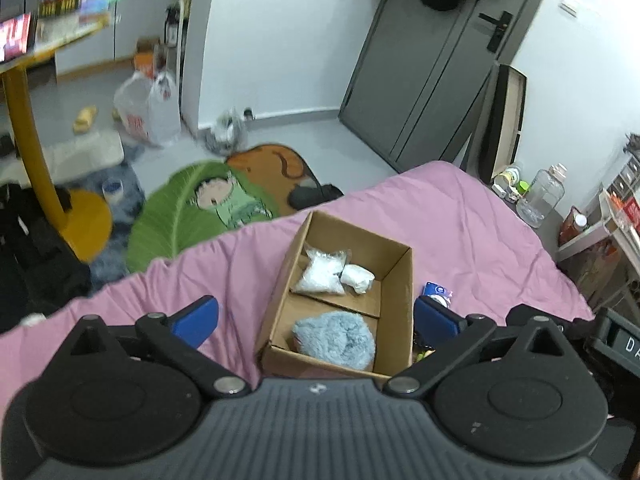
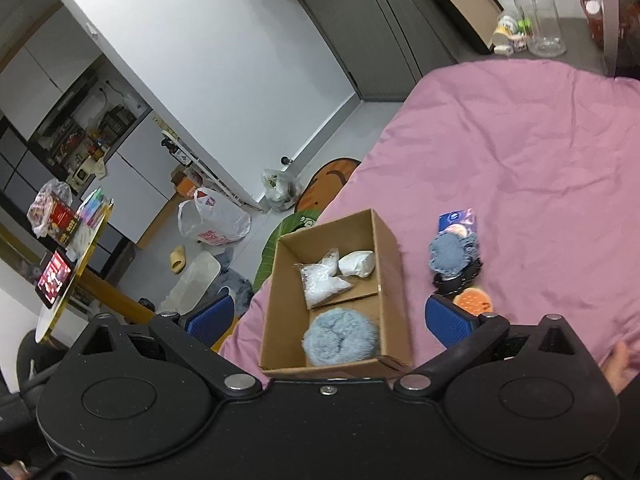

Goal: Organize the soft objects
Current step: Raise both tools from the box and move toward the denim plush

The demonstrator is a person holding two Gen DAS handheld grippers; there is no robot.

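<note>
A cardboard box (image 1: 396, 280) (image 2: 390, 264) sits on the pink bed. Inside lie a fluffy light-blue ball (image 1: 335, 339) (image 2: 340, 338), a clear bag of white stuffing (image 1: 322, 274) (image 2: 322, 286) and a white wrapped lump (image 1: 357, 277) (image 2: 357, 264). Right of the box on the bed lie a blue packet (image 2: 456, 218) (image 1: 436, 291), a grey knitted piece (image 2: 452, 256), a black item (image 2: 456, 280) and an orange burger-like toy (image 2: 474, 300). My left gripper (image 1: 316, 318) is open above the box. My right gripper (image 2: 330, 318) is open and empty above the box.
The pink bed (image 1: 480, 216) (image 2: 540, 140) drops off to the floor at the left. On the floor lie a green leaf mat (image 1: 180, 216), plastic bags (image 1: 148, 108) and a yellow table leg (image 1: 32, 140). A clear bottle (image 2: 540, 20) stands beyond the bed.
</note>
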